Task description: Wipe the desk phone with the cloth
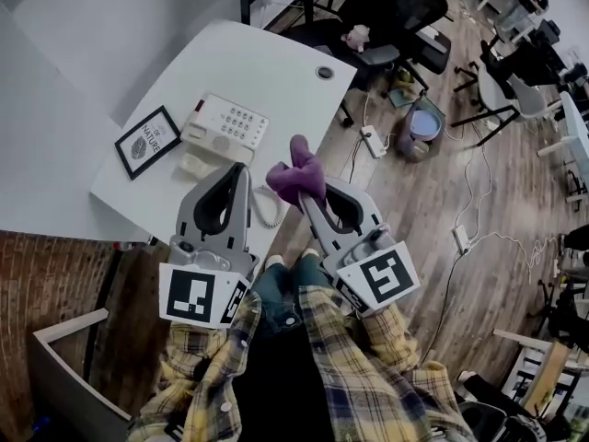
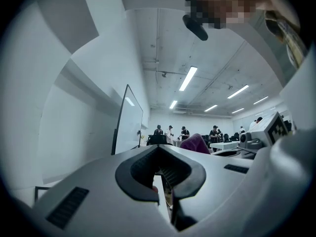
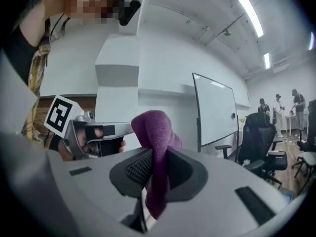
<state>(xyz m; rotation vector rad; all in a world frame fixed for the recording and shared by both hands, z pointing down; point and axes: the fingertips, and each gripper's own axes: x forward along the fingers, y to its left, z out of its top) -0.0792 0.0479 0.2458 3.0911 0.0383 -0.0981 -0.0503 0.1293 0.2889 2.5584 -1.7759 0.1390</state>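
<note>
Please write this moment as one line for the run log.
left gripper: shut, empty | right gripper: shut on cloth | desk phone: on desk, no contact

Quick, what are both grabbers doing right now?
Left gripper: closed, holding nothing.
Right gripper: closed on the cloth.

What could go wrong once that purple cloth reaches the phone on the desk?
1. The cloth bunches loosely above the right hand-held gripper; it might slip out while rubbing.
2. The coiled cord sits at the edge of the desk below the phone, so the cloth could snag it.
3. The picture frame sits close beside the phone and may get bumped.
</note>
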